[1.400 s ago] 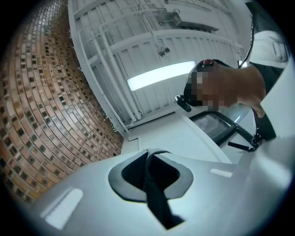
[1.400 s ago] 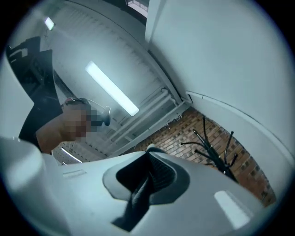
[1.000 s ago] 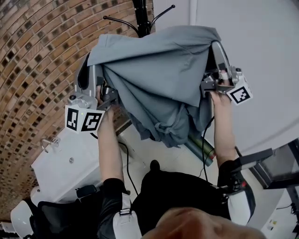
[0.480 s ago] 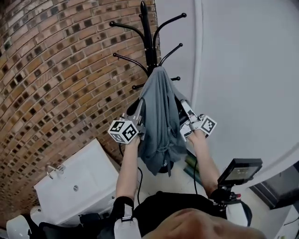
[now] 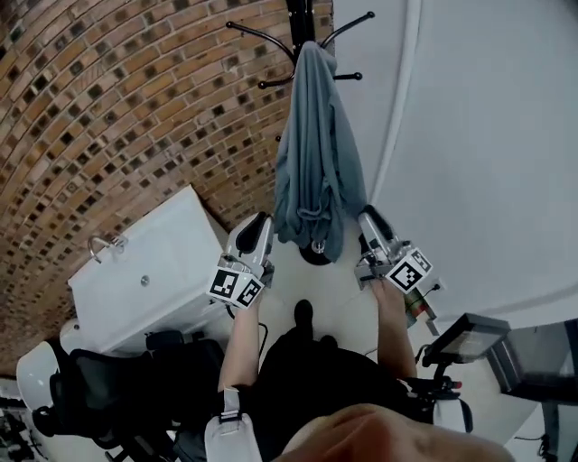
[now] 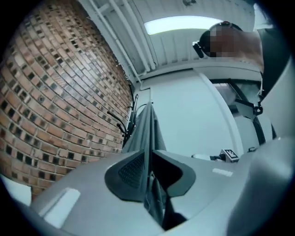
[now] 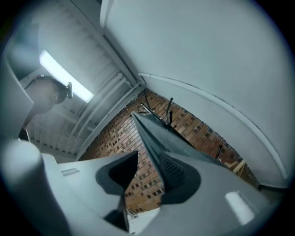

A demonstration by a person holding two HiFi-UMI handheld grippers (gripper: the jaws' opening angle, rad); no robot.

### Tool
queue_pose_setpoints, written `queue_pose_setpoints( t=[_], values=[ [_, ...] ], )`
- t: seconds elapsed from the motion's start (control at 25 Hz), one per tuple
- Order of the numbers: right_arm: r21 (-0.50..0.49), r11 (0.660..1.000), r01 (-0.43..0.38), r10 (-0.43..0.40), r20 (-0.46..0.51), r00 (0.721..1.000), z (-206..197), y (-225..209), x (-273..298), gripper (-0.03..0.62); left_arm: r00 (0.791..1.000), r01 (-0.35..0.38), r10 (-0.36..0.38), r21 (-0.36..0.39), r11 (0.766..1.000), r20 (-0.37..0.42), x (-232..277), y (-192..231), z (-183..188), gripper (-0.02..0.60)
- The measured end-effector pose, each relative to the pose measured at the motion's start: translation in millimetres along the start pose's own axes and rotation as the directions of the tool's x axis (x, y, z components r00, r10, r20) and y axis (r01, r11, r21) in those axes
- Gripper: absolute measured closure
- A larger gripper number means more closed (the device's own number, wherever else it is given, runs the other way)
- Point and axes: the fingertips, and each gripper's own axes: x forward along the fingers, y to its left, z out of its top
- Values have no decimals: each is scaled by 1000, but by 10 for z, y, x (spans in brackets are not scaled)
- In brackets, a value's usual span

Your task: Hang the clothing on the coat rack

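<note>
A grey-blue garment [image 5: 316, 162] hangs in a long narrow fall from a hook of the black coat rack [image 5: 302, 18]. My left gripper [image 5: 260, 226] is beside its lower left edge and my right gripper [image 5: 370, 218] beside its lower right edge. The left gripper [image 6: 150, 161] has just been opening. A fold of the garment [image 6: 145, 129] still runs through its narrow gap, with a dark space beside it. The right gripper [image 7: 147, 168] has just been opening wide. The garment [image 7: 156, 133] lies along one pad, with brick wall showing between the jaws.
A white sink unit [image 5: 144, 280] with a tap stands left of me against the brick wall [image 5: 117, 108]. A white wall [image 5: 488, 135] is on the right. The rack's dark base [image 5: 316, 254] sits under the garment, and a green bottle [image 5: 417, 311] is low right.
Both grippers have come down from the rack's hooks to the garment's lower edge. The garment, first held spread out, now hangs narrow on the rack. The right jaws have opened.
</note>
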Motion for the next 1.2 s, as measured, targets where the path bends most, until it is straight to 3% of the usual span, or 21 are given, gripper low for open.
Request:
queue_pose_setpoints(
  t=[0.12, 0.2, 0.44, 0.64, 0.84, 1.08, 1.2],
  values=[
    [-57, 998, 13, -21, -146, 989, -385, 259, -228, 462, 999, 33, -32, 44, 998, -32, -320, -410, 44, 547],
    [-99, 993, 65, -84, -201, 976, -569, 250, -349, 465, 999, 35, -34, 53, 998, -26, -449, -489, 103, 574],
    [-259, 930, 261, -293, -91, 952, -581, 363, -1009, 514, 999, 13, -9, 108, 994, -39, -1021, -676, 136, 578],
    [-399, 872, 285, -333, -55, 941, -459, 834, -1224, 525, 990, 133, -124, 170, 976, -64, -1449, -1036, 200, 578],
    [-511, 809, 289, -348, -21, 937, -720, 1801, -1520, 580, 982, 188, -188, 118, 975, -15, -2169, -1197, 156, 578],
    [-469, 847, 249, -360, -162, 919, -1722, 2860, -1974, 594, 974, 224, -223, -34, 974, 35, -2910, -1364, 80, 578],
    [-444, 875, 190, -313, -220, 924, -1983, 3200, -1974, 594, 968, 251, -250, -35, 967, 30, -3165, -1563, 170, 578]
  ],
)
